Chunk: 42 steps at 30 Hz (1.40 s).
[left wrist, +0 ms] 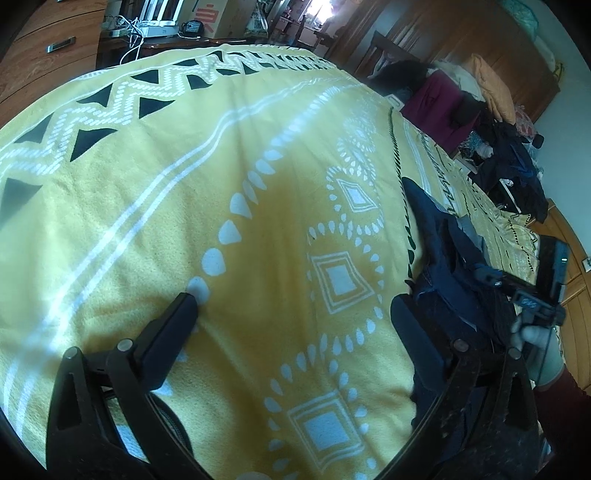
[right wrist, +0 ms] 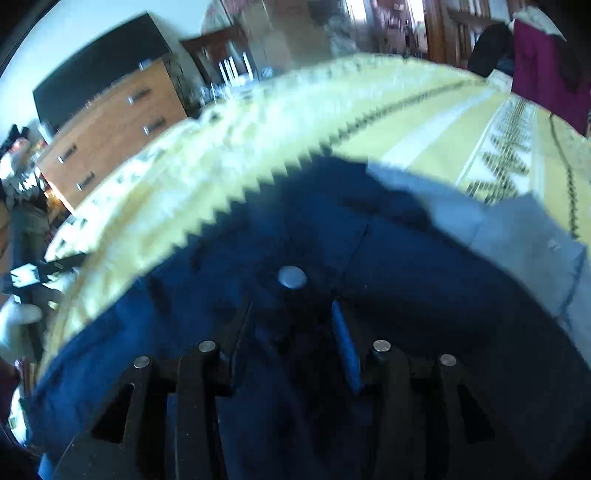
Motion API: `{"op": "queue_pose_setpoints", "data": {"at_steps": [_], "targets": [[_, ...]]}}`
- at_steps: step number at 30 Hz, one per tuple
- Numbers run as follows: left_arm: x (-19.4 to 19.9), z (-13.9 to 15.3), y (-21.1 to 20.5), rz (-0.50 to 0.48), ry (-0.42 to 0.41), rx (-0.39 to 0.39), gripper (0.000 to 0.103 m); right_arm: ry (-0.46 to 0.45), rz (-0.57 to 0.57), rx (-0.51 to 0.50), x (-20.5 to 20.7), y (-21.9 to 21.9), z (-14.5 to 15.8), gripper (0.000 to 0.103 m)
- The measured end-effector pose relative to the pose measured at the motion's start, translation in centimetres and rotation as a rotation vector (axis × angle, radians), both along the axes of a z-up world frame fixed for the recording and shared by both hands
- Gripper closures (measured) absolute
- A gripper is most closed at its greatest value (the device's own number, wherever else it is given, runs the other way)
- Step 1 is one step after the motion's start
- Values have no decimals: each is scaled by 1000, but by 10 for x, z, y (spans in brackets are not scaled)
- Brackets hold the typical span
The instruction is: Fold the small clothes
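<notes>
A dark blue denim garment point(right wrist: 369, 258) with a metal button point(right wrist: 291, 277) lies on the yellow patterned blanket point(right wrist: 258, 147). A pale grey part point(right wrist: 498, 221) of it shows at its far right. My right gripper point(right wrist: 291, 328) hangs just over the denim, its jaws partly apart and the cloth beneath them. In the left wrist view the same garment point(left wrist: 439, 251) is bunched at the right edge. My left gripper point(left wrist: 297, 310) is open wide over bare blanket point(left wrist: 184, 166), and its right finger point(left wrist: 406, 317) is next to the denim. A gloved hand point(left wrist: 528, 336) holds the right gripper.
A wooden chest of drawers point(right wrist: 110, 129) stands beyond the bed's far left edge. Piled clothes and a maroon item point(left wrist: 439, 103) crowd the bed's far right side. A side table with cables and boxes point(left wrist: 166, 26) sits past the far end.
</notes>
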<state>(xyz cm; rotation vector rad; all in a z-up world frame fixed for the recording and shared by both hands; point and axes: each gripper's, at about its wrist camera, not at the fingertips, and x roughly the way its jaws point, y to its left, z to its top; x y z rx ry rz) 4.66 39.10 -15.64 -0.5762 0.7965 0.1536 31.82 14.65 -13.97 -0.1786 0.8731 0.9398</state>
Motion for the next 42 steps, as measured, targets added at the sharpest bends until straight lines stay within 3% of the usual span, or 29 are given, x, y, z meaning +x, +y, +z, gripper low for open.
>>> {"op": "queue_pose_setpoints", "data": {"at_steps": [5, 7, 8, 9, 12, 14, 17, 20, 22, 24, 27, 29, 31, 33, 34, 42], "targets": [[-14, 14, 3, 0, -25, -13, 0, -253, -77, 155, -82, -71, 92, 54], [-31, 34, -6, -18, -73, 32, 0, -387, -160, 265, -135, -119, 127, 14], [-40, 45, -12, -28, -102, 59, 0, -421, -193, 289, -154, -134, 134, 0], [-51, 56, -18, -33, -132, 84, 0, -446, -237, 310, -178, -156, 141, 0], [-91, 88, -38, -60, -190, 129, 0, -284, -251, 198, -208, -183, 134, 4], [-114, 96, -46, -92, -191, 95, 0, -255, -290, 128, -236, -202, 123, 12], [-142, 91, -59, -141, -175, 18, 0, -206, -357, 66, -271, -233, 107, 12], [-163, 71, -82, -208, -79, 33, 0, -127, -423, 13, -306, -272, 83, 12], [-169, 58, -92, -257, -17, 2, 0, -1, -447, -13, -326, -306, 63, 12], [-176, 50, -103, -307, 21, -15, 0, 94, -470, -50, -349, -329, 41, 20], [-183, 42, -113, -331, 69, 2, 0, 177, -472, -120, -379, -348, 12, 23], [-180, 37, -120, -322, 109, 57, 0, 188, -469, -169, -395, -352, -1, 24], [-172, 37, -132, -312, 157, 169, 0, 162, -463, -239, -406, -348, -11, 24], [-158, 30, -149, -271, 273, 344, 0, 134, -483, -283, -411, -343, -14, 24], [-155, 27, -156, -264, 303, 395, 0, 121, -496, -299, -413, -342, -16, 24], [-139, 25, -188, -244, 317, 503, 0, 73, -515, -313, -415, -341, -12, 24]]}}
